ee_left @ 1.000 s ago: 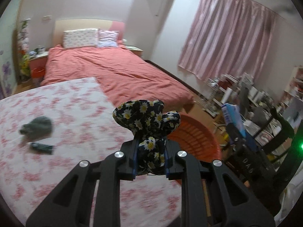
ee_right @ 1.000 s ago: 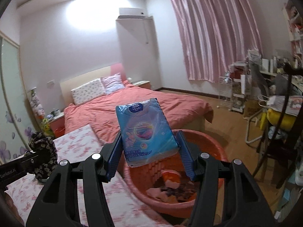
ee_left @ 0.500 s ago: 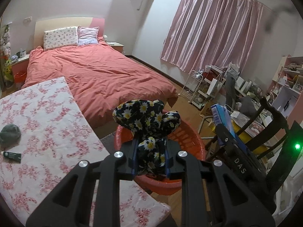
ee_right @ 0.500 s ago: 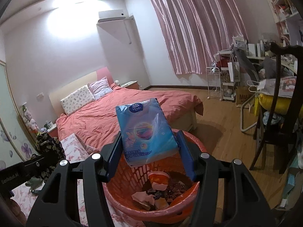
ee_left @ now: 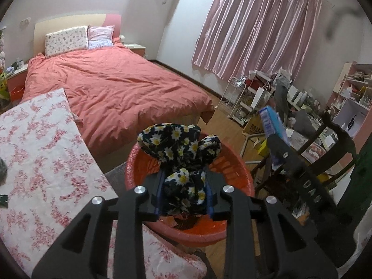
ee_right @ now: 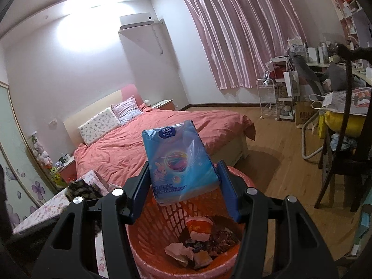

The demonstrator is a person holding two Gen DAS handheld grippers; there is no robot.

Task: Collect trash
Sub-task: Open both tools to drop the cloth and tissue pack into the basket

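My left gripper point(ee_left: 183, 186) is shut on a black cloth with daisy print point(ee_left: 179, 144) and holds it over the orange basket point(ee_left: 139, 162). My right gripper point(ee_right: 183, 183) is shut on a blue Vinda tissue pack point(ee_right: 176, 160) and holds it above the same orange basket point(ee_right: 148, 234), which holds paper scraps and a red cup point(ee_right: 197, 225). The right gripper with the pack also shows in the left wrist view point(ee_left: 272, 125).
A table with a pink floral cloth point(ee_left: 41, 158) stands to the left of the basket. A bed with a red cover point(ee_left: 116, 88) lies behind. A dark chair point(ee_right: 344, 162) and cluttered shelves point(ee_left: 255, 93) stand to the right on the wood floor.
Both grippers have moved away from the table and over the orange basket, still holding the cloth and the tissue pack. The basket's contents have come into the right wrist view.
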